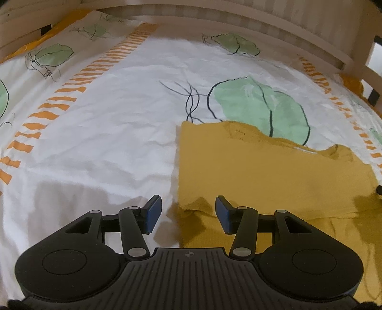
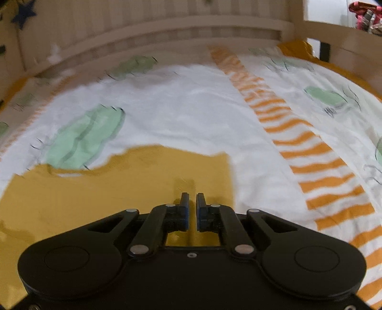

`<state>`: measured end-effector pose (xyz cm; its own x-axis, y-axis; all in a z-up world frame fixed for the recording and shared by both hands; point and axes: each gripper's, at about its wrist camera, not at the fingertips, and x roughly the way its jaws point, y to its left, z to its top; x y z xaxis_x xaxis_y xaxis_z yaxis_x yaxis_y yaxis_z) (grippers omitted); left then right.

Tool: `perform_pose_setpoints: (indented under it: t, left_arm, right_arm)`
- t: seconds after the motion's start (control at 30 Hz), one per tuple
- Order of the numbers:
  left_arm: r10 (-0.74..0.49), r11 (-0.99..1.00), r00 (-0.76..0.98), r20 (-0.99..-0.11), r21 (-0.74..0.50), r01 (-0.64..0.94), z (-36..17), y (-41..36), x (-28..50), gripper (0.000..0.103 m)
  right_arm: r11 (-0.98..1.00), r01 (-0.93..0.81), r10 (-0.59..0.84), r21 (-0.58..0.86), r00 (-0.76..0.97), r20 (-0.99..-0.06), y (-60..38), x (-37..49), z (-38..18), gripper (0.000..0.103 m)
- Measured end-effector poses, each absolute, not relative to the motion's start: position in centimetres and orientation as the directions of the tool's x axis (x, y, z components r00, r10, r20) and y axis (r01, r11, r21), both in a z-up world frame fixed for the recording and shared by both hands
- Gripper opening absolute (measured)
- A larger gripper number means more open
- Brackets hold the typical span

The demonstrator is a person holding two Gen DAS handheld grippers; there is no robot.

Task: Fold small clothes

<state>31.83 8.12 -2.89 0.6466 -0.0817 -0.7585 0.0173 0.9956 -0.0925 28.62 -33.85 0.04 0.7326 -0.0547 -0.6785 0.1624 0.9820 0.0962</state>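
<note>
Nearest, the left gripper (image 1: pixel 188 212) is seen with its blue pads spread apart; nothing is pinched between them, and it hangs over the near left edge of the garment (image 1: pixel 274 181). That mustard garment lies flat on the sheet (image 1: pixel 107 143), its left edge folded straight, its far edge uneven with a neckline dip. A small row of dark marks sits near the neckline; they cannot be read.

From the right wrist view, the right gripper (image 2: pixel 192 209) is seen clenched, jaws nearly together with only a thin slit between the pads. It sits over the garment (image 2: pixel 95 198) near its right edge; whether cloth is caught between the pads cannot be told, as the view is blurred.

Beyond, the sheet is white, printed with green leaf shapes (image 1: pixel 262 105) outlined in dark lines and crossed by bands of orange dashes (image 2: pixel 317 167). An orange underlayer (image 2: pixel 296 47) shows at the far corners. Farthest, a pale wooden rail (image 1: pixel 214 21) bounds the bed. No containers or readable writing are visible.
</note>
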Motion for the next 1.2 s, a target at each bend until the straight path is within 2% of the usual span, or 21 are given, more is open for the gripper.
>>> perform_pose_setpoints:
  t: [0.07,0.13,0.2,0.3,0.33,0.4,0.73,0.87,0.93,0.97,1.1,1.2]
  left_arm:
    - [-0.079,0.996,0.642,-0.762,-0.092,0.013,-3.2,8.2,31.9,0.048]
    - [-0.080,0.995,0.637,-0.767,-0.094,0.012,-3.4,8.2,32.0,0.048]
    - [-0.083,0.995,0.627,-0.775,-0.095,0.014,-3.8,8.3,32.1,0.048]
    - [-0.088,0.995,0.602,-0.794,-0.099,0.014,-4.5,8.3,32.3,0.048]
    - [-0.085,0.995,0.598,-0.797,-0.097,0.011,-4.8,8.3,32.3,0.048]
    - [-0.084,0.995,0.597,-0.798,-0.097,0.010,-5.0,8.4,32.3,0.049]
    - [-0.086,0.996,0.595,-0.799,-0.081,0.036,-5.7,7.5,32.3,0.067]
    - [-0.077,0.997,0.597,-0.799,-0.070,0.035,-5.9,7.1,32.4,0.072]
    - [-0.066,0.998,0.598,-0.799,-0.056,0.035,-5.9,6.8,32.4,0.073]
    - [-0.061,0.998,0.598,-0.799,-0.049,0.036,-5.9,6.8,32.3,0.074]
    - [-0.057,0.998,0.600,-0.798,-0.050,0.028,-6.0,6.8,32.3,0.075]
    - [-0.060,0.998,0.605,-0.794,-0.058,0.023,-6.0,6.8,32.3,0.076]
  right_arm:
    - [0.978,0.179,-0.056,0.107,0.718,-0.694,-34.5,28.6,-0.5,0.012]
    - [0.970,0.195,-0.043,0.143,0.720,-0.693,-35.1,28.5,-0.6,0.015]
    - [0.963,0.208,-0.036,0.173,0.733,-0.680,-35.5,28.3,-0.4,0.023]
    - [0.956,0.217,-0.029,0.200,0.744,-0.668,-35.9,28.1,0.0,0.026]
    - [0.954,0.218,-0.025,0.208,0.745,-0.666,-35.9,28.1,0.0,0.029]
    - [0.953,0.207,-0.006,0.223,0.747,-0.665,-35.8,28.1,-0.1,0.046]
    - [0.970,0.121,0.060,0.211,0.721,-0.691,-33.1,28.7,-1.2,0.054]
    - [0.969,0.123,0.063,0.215,0.718,-0.693,-33.0,28.6,-1.3,0.052]
    - [0.974,0.109,0.060,0.198,0.719,-0.692,-32.7,28.5,-1.2,0.019]
    - [0.978,0.097,0.059,0.183,0.719,-0.692,-32.4,28.5,-1.0,0.013]
    - [0.989,0.099,0.005,0.112,0.726,-0.688,-31.8,28.5,-0.2,0.012]
    - [0.987,0.112,0.000,0.113,0.710,-0.704,-32.0,28.6,-0.7,0.015]
